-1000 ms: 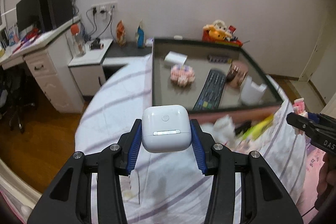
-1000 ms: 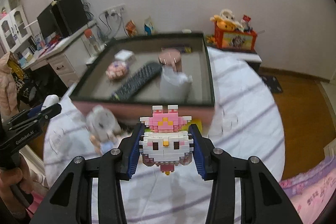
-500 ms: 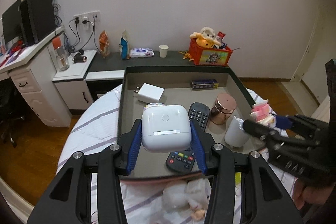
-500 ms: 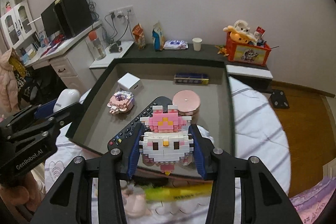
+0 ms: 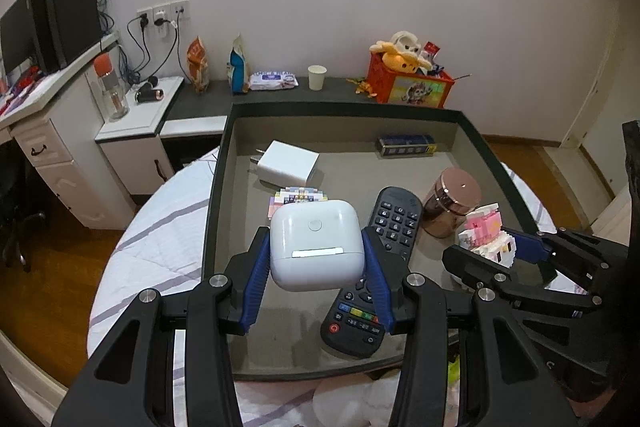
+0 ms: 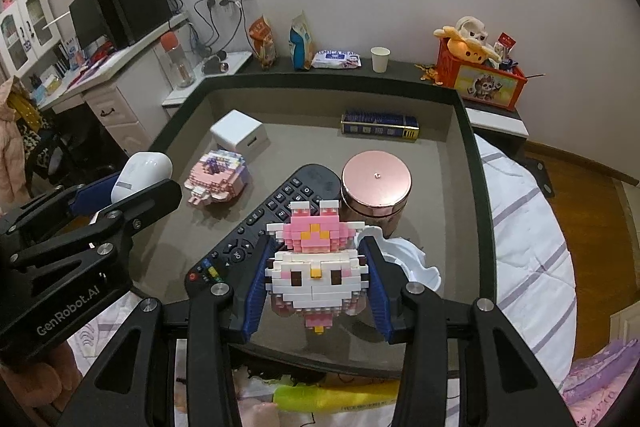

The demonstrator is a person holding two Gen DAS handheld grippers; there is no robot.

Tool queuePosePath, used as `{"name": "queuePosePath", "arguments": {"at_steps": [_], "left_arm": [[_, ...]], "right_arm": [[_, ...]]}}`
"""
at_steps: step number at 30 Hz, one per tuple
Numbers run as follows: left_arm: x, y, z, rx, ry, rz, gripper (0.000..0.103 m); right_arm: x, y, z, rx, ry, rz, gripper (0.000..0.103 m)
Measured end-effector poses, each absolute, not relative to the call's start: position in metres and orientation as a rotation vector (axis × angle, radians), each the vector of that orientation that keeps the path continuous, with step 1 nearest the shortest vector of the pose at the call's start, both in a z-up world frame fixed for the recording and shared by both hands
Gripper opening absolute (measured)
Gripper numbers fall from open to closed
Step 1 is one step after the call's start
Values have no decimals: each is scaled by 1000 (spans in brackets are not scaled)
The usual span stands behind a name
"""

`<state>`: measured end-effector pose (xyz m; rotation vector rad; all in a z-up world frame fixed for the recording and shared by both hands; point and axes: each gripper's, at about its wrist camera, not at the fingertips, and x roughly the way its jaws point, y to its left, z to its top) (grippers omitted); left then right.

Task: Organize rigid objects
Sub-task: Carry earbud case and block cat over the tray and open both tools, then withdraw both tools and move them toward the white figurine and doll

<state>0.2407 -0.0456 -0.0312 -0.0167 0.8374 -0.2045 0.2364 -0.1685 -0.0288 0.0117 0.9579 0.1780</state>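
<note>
My left gripper (image 5: 316, 263) is shut on a white earbud case (image 5: 316, 243) and holds it above the near left part of the dark tray (image 5: 218, 187). My right gripper (image 6: 316, 277) is shut on a pink and white brick figure (image 6: 316, 263) and holds it above the tray's (image 6: 478, 187) near right part. Each gripper shows in the other's view, the left gripper (image 6: 120, 187) at left, the right gripper (image 5: 508, 251) at right. In the tray lie a black remote (image 5: 372, 275), a copper-lidded jar (image 5: 452, 201), a white charger (image 5: 288, 163), a second brick figure (image 6: 218, 177) and a dark blue box (image 5: 406, 145).
The tray sits on a bed with a white striped cover (image 6: 528, 251). A white cup-like object (image 6: 412, 259) stands by the jar. A yellow-green item (image 6: 332, 397) and a soft toy (image 5: 344, 403) lie in front of the tray. A desk (image 5: 52, 115) and a dark shelf (image 5: 280, 95) stand behind.
Both grippers have moved forward from the bed over the tray, each still holding its object. The tray contents now lie directly beneath them.
</note>
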Motion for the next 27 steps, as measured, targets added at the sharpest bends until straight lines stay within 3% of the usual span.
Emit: {"name": "queuePosePath", "arguments": {"at_steps": [9, 13, 15, 16, 17, 18, 27], "left_arm": [[247, -49, -45, -8, 867, -193, 46], [246, -47, -44, 10, 858, -157, 60], [246, -44, -42, 12, 852, -142, 65], [245, -42, -41, 8, 850, -139, 79], [244, -41, -40, 4, 845, -139, 88], [242, -40, -38, 6, 837, -130, 101], [225, -36, -19, 14, 813, -93, 103]], "right_arm": [[240, -161, -35, -50, 951, 163, 45], [239, -160, -36, -68, 943, 156, 50], [239, -163, -36, -65, 941, 137, 64], [239, -164, -36, -68, 941, 132, 69], [238, -165, -36, -68, 936, 133, 80], [237, -166, -36, -69, 930, 134, 82], [227, -167, -23, -71, 915, 117, 85]]}}
